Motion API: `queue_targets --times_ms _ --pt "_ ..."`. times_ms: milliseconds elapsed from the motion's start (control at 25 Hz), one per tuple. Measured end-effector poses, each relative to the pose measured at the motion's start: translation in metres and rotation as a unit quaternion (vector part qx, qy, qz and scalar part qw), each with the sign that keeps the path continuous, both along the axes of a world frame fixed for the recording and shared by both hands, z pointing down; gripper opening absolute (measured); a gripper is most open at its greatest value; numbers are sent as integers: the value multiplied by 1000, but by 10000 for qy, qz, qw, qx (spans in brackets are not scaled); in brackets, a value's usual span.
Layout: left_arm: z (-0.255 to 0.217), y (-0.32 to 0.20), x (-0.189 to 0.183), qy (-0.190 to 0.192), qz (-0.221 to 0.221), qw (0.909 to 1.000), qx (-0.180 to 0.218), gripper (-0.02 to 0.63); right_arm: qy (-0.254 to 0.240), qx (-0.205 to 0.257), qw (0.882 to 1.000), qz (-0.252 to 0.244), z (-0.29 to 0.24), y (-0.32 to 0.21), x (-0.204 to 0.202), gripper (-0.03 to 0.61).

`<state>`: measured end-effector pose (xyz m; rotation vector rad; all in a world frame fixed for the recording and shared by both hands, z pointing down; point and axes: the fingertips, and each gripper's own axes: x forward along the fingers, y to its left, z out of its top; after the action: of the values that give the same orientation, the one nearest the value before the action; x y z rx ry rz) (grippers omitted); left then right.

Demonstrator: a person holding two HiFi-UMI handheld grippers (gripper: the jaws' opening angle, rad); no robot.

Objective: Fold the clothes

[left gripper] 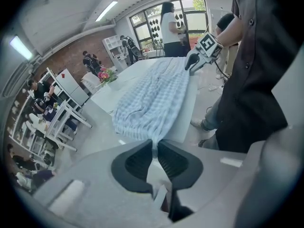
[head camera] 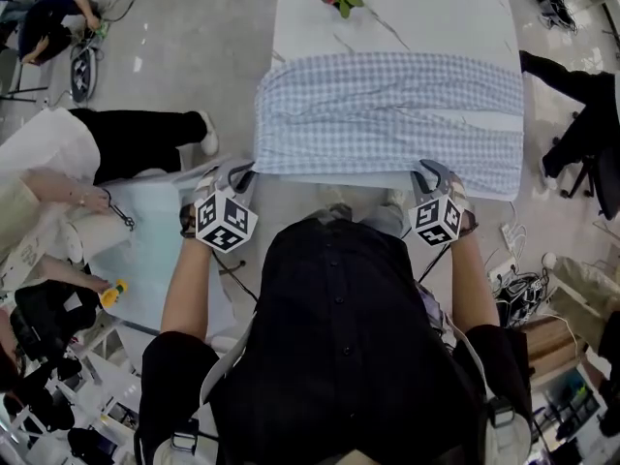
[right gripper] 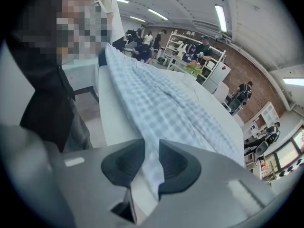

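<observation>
Both left gripper (left gripper: 155, 143) and right gripper (right gripper: 153, 148) pinch the checked cloth (head camera: 387, 105) on a white table (head camera: 436, 17) over grey floor (head camera: 194, 46).

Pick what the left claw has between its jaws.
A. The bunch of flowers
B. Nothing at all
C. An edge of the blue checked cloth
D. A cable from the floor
C: in the left gripper view the left claw is closed on the near edge of the blue checked cloth, which lies spread over the white table.
</observation>
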<state>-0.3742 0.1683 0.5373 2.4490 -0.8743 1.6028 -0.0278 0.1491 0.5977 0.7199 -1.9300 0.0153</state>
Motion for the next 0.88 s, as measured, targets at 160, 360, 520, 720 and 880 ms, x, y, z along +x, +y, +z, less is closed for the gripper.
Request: queue_targets --times_ms 160,360,520,720,880 --pt "2 2 -2 -19 -38 10000 -33 41 -78 -294 9995 39 -4 2 10 73" --pt "12 19 -6 -139 56 9997 -214 40 -109 -626 9978 -165 -15 24 13 36" --pt "24 31 -18 -216 1 9993 -303 40 -98 -749 9963 -411 -26 37 8 14" --pt "33 37 -31 -242 -175 9988 -390 40 -186 -929 9933 -660 -40 46 -5 12" --pt "28 29 -26 -134 -88 9981 -596 41 -186 -770 9944 -694 -59 20 -2 12"
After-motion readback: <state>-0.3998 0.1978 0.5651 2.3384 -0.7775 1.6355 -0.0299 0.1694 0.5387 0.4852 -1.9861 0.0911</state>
